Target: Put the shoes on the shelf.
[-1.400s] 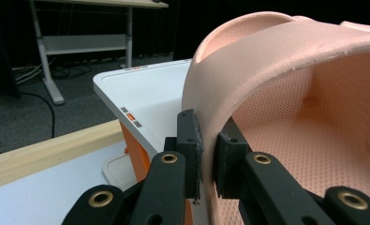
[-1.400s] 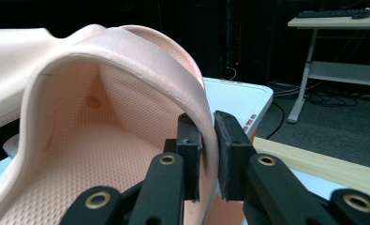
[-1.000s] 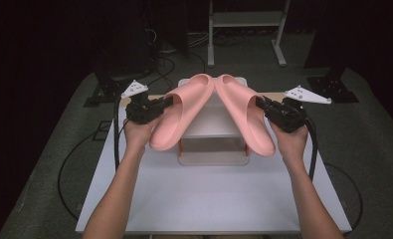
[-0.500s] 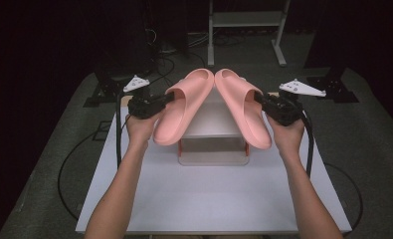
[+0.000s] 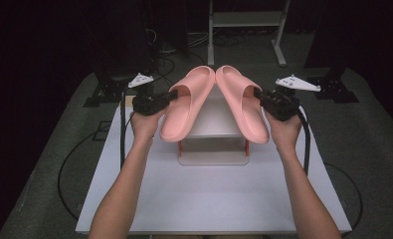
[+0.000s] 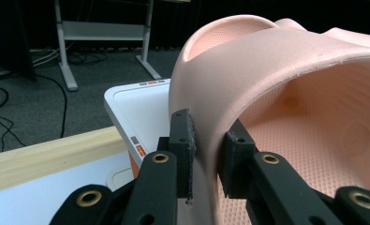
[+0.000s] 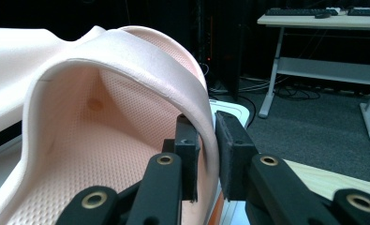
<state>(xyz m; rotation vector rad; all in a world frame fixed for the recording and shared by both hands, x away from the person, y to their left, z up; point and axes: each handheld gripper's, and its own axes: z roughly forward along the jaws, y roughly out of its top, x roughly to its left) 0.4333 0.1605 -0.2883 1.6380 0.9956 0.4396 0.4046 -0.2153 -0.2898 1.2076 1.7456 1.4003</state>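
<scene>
Two pink slide sandals hang in the air above the white table. My left gripper is shut on the strap of the left sandal, its jaws pinching the strap edge. My right gripper is shut on the strap of the right sandal, jaws clamped on the strap rim. The sandals' toes nearly touch at the far end, their heels spread apart toward me. Both tilt with the soles facing inward and down.
A small white two-level rack with orange-red legs stands on the table under the sandals. A wooden strip runs along the table's far edge. Desk frames and cables lie on the dark floor beyond.
Both grippers have lifted the sandals higher and farther from me, bringing the toes closer together above the rack.
</scene>
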